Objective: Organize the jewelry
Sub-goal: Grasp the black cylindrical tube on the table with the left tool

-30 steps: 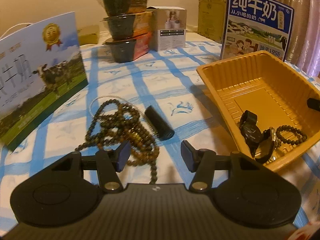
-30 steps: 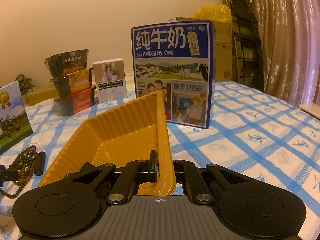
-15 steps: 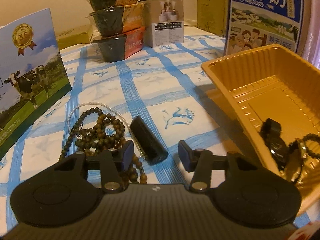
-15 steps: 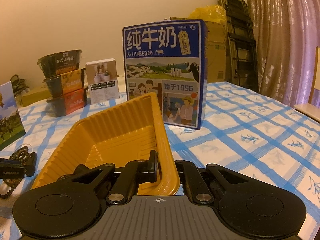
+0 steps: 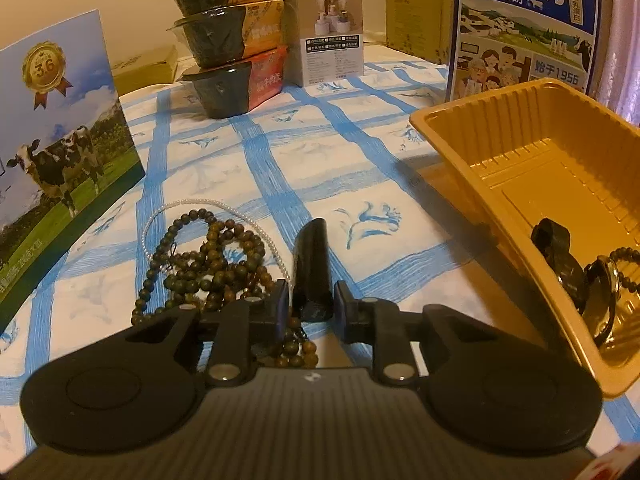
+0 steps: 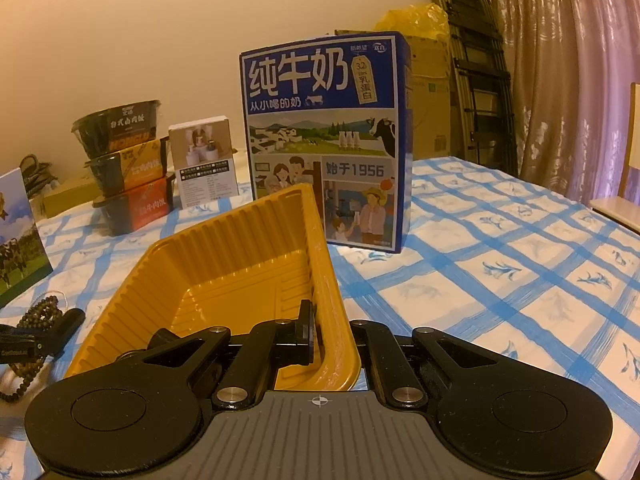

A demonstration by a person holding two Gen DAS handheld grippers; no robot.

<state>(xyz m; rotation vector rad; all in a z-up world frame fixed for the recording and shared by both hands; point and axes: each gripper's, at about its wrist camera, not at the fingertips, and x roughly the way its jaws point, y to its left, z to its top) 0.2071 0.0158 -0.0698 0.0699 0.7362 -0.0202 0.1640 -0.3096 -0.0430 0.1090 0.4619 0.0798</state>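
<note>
A short black cylinder lies on the blue-checked cloth between the fingers of my left gripper. The jaws are closing, and the pads press its near end from both sides. Just left of it lies a heap of brown bead strings with a thin pearl strand. The yellow plastic tray at the right holds a black watch and a dark bead bracelet. My right gripper is shut on the near corner wall of the tray, one finger inside and one outside.
A blue milk carton stands behind the tray. A box with a cow picture stands at the left. Stacked food bowls and a small white box sit at the back. A folded ladder and curtains are beyond the table's right side.
My left gripper moved forward and down past the beads and narrowed its jaws around the black cylinder, which now lines up with the fingers. The right gripper kept its hold on the tray.
</note>
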